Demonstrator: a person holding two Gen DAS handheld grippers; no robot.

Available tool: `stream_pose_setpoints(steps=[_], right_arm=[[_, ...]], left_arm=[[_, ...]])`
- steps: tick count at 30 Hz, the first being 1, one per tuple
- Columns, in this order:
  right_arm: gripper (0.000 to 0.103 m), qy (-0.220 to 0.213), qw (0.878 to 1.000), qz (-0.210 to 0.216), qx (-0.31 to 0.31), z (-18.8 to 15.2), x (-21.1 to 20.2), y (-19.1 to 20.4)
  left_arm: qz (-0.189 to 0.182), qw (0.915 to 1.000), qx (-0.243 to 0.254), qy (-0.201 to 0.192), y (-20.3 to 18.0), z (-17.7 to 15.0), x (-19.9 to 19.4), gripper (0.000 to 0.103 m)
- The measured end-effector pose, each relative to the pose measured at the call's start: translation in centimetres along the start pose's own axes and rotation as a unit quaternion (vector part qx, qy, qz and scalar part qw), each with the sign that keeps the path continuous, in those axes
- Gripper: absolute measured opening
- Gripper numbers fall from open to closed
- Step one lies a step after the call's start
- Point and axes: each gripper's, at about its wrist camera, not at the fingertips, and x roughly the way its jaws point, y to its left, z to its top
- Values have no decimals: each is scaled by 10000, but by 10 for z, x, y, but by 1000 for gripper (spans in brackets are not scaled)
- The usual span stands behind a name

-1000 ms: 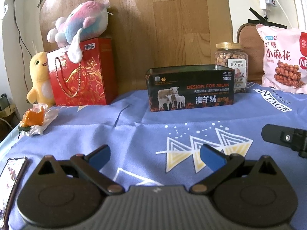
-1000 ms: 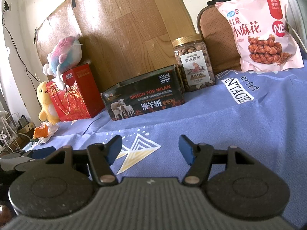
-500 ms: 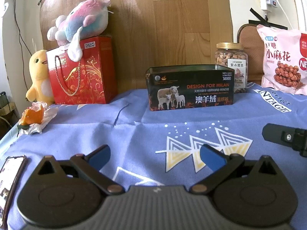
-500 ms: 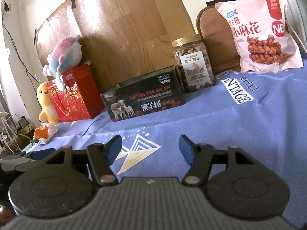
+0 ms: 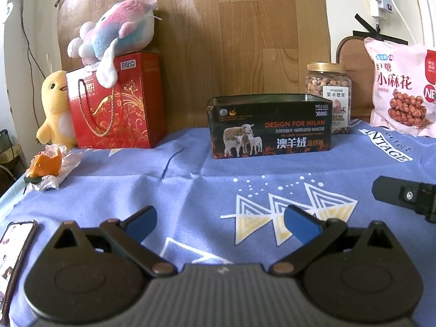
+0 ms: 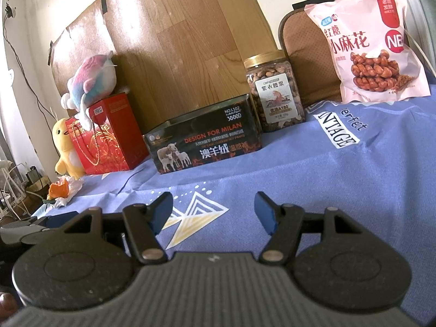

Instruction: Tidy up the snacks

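Note:
A black open tin box (image 5: 269, 125) printed with sheep stands at the back middle of the blue cloth; it also shows in the right wrist view (image 6: 204, 144). A clear nut jar with a gold lid (image 5: 328, 95) (image 6: 273, 92) stands just right of it. A pink snack bag (image 5: 403, 87) (image 6: 368, 43) leans at the far right. My left gripper (image 5: 219, 222) is open and empty, low over the cloth, well short of the tin. My right gripper (image 6: 214, 214) is open and empty, further right.
A red gift bag (image 5: 114, 103) with a plush fish (image 5: 117, 30) on top and a yellow plush duck (image 5: 54, 109) stand at the back left. Orange peel on paper (image 5: 46, 167) lies at the left edge. A phone (image 5: 12, 248) lies near left. A wooden board (image 5: 231, 32) backs the table.
Both views shift only slightly; the left gripper has drifted a little, the phone sits a bit further left in its view. Both grippers stay open and empty.

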Motion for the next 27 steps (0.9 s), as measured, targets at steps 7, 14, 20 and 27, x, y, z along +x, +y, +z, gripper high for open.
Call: stream_pose_setpoints(steps=[7,14,20,27], right_arm=[[69,0,10000,4,1,0,0,0],[69,-19,10000,-6,17,1,-1,0],[69,-20,10000,-7,17,1,-1,0],[69,-22,10000,-7,16,0,-1,0]], left_arm=[[0,10000,-21,0,0,0,-1,103],[0,10000,-29,6,0,0,-1,103],[2,10000,-41,21,-1,0,-1,103],[4,10000,-45,19,-1,0,-1,103]])
